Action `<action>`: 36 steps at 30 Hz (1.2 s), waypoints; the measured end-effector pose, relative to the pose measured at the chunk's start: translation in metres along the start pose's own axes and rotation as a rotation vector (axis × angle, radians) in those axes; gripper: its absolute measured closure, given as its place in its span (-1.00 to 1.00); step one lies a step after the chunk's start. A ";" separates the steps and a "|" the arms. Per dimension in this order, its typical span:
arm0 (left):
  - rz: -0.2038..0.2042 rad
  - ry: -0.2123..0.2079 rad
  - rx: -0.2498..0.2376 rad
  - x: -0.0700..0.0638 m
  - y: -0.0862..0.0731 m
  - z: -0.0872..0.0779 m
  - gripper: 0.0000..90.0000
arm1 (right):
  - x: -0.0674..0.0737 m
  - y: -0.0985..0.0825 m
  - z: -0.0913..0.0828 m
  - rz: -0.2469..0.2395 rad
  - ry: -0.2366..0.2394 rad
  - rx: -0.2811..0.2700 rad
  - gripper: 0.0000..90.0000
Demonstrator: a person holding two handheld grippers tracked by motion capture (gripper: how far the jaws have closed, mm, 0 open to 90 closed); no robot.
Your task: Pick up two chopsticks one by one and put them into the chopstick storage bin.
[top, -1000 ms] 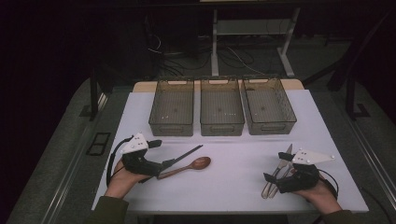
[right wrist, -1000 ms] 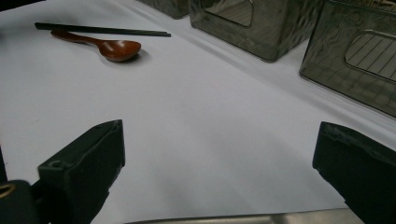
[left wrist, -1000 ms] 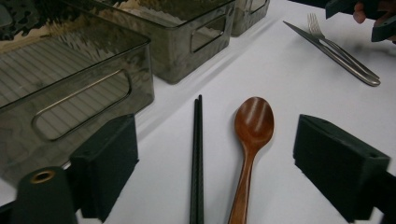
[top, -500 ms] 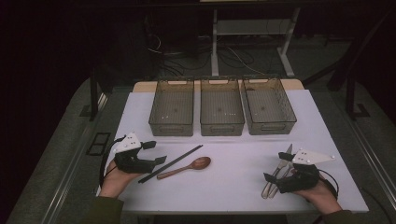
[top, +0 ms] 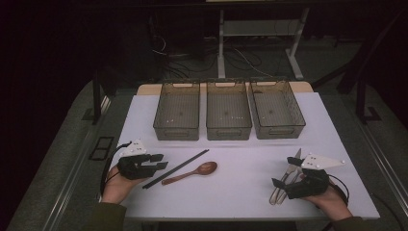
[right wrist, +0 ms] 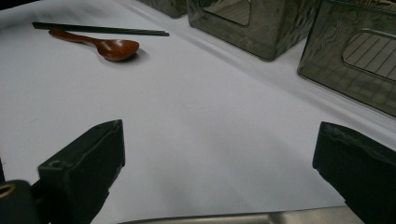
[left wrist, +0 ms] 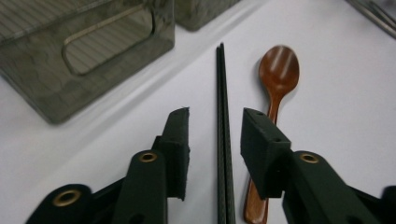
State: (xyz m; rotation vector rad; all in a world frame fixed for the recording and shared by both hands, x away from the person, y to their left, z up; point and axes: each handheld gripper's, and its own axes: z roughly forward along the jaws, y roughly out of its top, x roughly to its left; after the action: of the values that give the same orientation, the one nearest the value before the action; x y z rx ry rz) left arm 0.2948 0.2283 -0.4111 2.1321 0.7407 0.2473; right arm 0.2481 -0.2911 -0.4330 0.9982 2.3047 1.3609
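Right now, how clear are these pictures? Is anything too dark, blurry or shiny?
High view: the white table is lit, the room behind nearly black. Left gripper view: the black chopsticks between the jaws and the wooden spoon look sharp; the bin looks softer. Right gripper view: the jaw tips are blurred, and the bins show wavy reflections.

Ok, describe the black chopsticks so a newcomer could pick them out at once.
On the white table, in front of the leftmost of three bins, the black chopsticks lie diagonally by the left claw. Unlike the brown wooden spoon beside them, they are thin, straight and black.
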 end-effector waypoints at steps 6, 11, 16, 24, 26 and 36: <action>-0.020 -0.014 0.037 0.002 -0.006 0.000 0.58 | 0.000 0.000 0.000 0.000 0.000 0.002 -0.96; -0.018 -0.027 0.077 0.002 -0.009 0.002 0.66 | 0.000 0.000 0.000 0.001 -0.003 0.001 -0.96; -0.015 -0.039 0.109 0.003 -0.013 0.008 0.67 | 0.000 0.000 0.000 0.002 -0.003 0.000 -0.96; 0.000 -0.049 0.144 0.002 -0.015 0.015 0.71 | 0.000 0.000 0.000 -0.001 -0.003 0.003 -0.96; -0.001 -0.049 0.146 0.002 -0.014 0.016 0.72 | 0.000 0.000 0.000 0.000 -0.002 0.003 -0.96; 0.003 -0.048 0.161 0.002 -0.015 0.019 0.74 | 0.000 0.000 0.000 -0.001 -0.004 0.006 -0.96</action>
State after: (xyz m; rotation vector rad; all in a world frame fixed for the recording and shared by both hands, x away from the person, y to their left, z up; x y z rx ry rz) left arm 0.2982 0.2239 -0.4350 2.2832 0.7518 0.1418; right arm 0.2484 -0.2913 -0.4332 1.0009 2.3072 1.3517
